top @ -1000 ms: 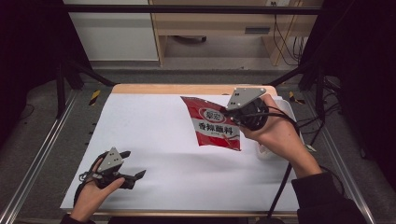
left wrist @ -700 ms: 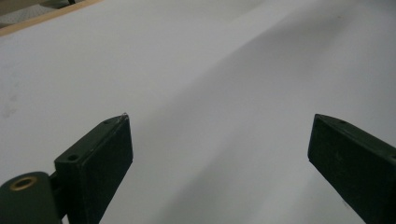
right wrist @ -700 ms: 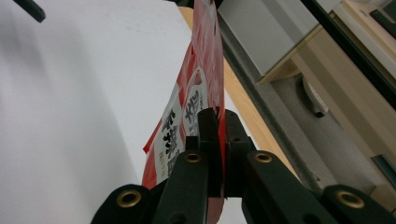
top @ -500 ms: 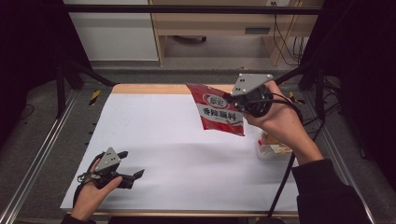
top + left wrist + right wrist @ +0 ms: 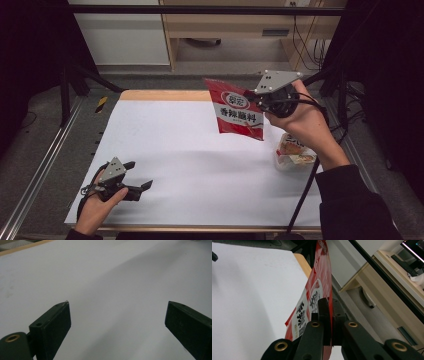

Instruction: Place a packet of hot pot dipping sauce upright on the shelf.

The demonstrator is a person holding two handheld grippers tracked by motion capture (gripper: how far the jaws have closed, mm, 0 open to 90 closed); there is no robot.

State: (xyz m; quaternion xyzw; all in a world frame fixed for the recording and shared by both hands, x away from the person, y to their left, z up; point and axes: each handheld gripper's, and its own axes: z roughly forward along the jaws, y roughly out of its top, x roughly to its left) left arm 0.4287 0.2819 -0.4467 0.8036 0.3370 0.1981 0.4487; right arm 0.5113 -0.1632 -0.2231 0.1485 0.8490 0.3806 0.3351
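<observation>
One thin edge of red seasoning packet (image 5: 237,108) clamped in right gripper (image 5: 256,95) fingers, aloft near desk (image 5: 200,150) far right corner; may slip, swing. Left gripper (image 5: 142,186) fingers apart, empty

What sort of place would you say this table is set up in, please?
Probably a lab or workshop recording station. A white-covered table sits inside a dark metal frame, cables hang by wooden furniture behind, and a computer monitor stands on a desk beside it.
</observation>
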